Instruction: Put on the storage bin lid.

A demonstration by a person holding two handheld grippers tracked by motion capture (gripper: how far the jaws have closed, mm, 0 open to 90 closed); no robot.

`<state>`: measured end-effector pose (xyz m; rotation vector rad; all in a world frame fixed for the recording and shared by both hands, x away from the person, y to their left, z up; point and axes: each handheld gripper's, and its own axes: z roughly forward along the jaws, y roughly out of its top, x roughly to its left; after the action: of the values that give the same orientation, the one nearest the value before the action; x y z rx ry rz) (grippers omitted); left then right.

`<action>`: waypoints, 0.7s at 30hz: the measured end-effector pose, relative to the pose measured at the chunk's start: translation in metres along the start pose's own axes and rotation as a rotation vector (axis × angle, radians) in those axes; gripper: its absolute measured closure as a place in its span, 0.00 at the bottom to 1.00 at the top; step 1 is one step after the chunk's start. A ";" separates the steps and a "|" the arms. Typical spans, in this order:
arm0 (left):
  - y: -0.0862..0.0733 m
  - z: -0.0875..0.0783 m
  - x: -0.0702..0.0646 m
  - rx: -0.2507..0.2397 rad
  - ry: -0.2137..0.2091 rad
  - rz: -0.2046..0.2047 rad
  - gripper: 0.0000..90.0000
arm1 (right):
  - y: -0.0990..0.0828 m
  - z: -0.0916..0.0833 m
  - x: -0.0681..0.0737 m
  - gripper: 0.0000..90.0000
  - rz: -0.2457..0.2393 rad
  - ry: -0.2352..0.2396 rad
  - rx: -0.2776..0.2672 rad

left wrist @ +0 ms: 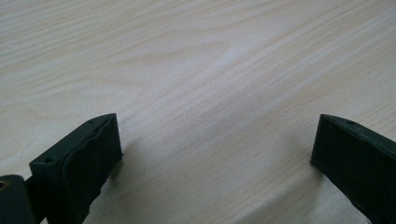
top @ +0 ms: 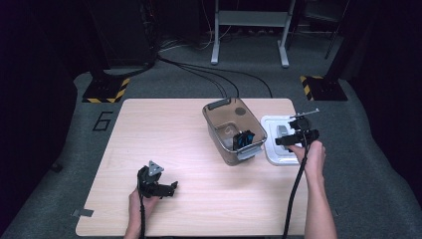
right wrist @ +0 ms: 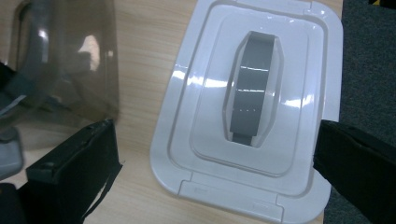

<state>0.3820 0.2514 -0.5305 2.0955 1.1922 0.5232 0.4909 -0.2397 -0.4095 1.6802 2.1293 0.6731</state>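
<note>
Hovering just above the white lid [right wrist: 247, 112], the right gripper [top: 297, 135] has its jaws spread wide and empty, straddling the lid's grey handle [right wrist: 252, 88]. That handle runs lengthwise straight ahead of the jaws. The lid lies flat at the table's [top: 164, 149] right edge, just beside the smoky bin [top: 234, 130], leaving little room on either side. Well apart, the left gripper [top: 166, 190] rests open and empty on bare wood
</note>
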 end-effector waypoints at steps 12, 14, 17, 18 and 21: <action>0.000 0.000 0.000 0.000 0.000 -0.001 0.02 | -0.007 0.045 -0.013 0.15 0.051 -0.029 0.006; 0.000 0.000 0.000 0.000 0.000 -0.002 0.02 | -0.007 0.053 -0.016 0.19 0.056 -0.039 -0.002; 0.000 0.000 0.000 0.000 0.000 -0.002 0.02 | -0.007 0.062 -0.017 0.28 0.071 -0.050 -0.012; 0.000 0.000 0.000 0.000 0.000 -0.002 0.02 | -0.007 0.065 -0.017 0.31 0.078 -0.049 -0.016; 0.000 0.000 0.000 0.000 0.000 -0.002 0.02 | -0.006 0.072 -0.017 0.38 0.072 -0.081 -0.024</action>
<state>0.3821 0.2515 -0.5306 2.0941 1.1936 0.5224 0.5287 -0.2468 -0.4732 1.7487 2.0057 0.6371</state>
